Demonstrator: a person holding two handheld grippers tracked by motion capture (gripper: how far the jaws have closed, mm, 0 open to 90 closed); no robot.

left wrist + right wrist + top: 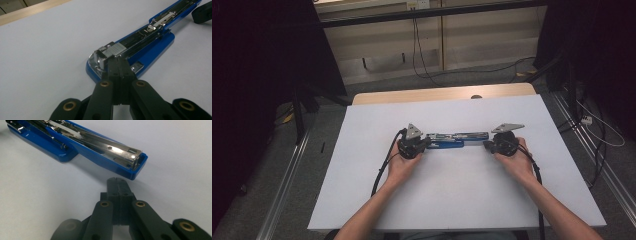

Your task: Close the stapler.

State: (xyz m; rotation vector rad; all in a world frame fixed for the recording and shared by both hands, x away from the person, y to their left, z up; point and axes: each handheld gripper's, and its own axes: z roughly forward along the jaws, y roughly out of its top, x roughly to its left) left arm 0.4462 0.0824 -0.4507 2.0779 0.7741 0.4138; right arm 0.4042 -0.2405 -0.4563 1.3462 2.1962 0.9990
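A blue stapler (452,140) lies swung open flat across the middle of the white table (462,200), its metal staple channel facing up. My left gripper (428,143) is at its left end. In the left gripper view the jaws (119,60) are shut, with nothing between them, and their tips rest against the grey ribbed block (114,49) at the front of the stapler's (152,47) magazine. My right gripper (487,145) is at the other end. Its jaws (117,180) are shut and empty, a short gap from the blue cover's end (136,168).
A wooden table edge (437,94) shows beyond the white top. Cables (422,55) trail over the grey floor behind, and metal rails (592,150) run along both sides. The right gripper's tip (202,12) shows at the far end in the left gripper view.
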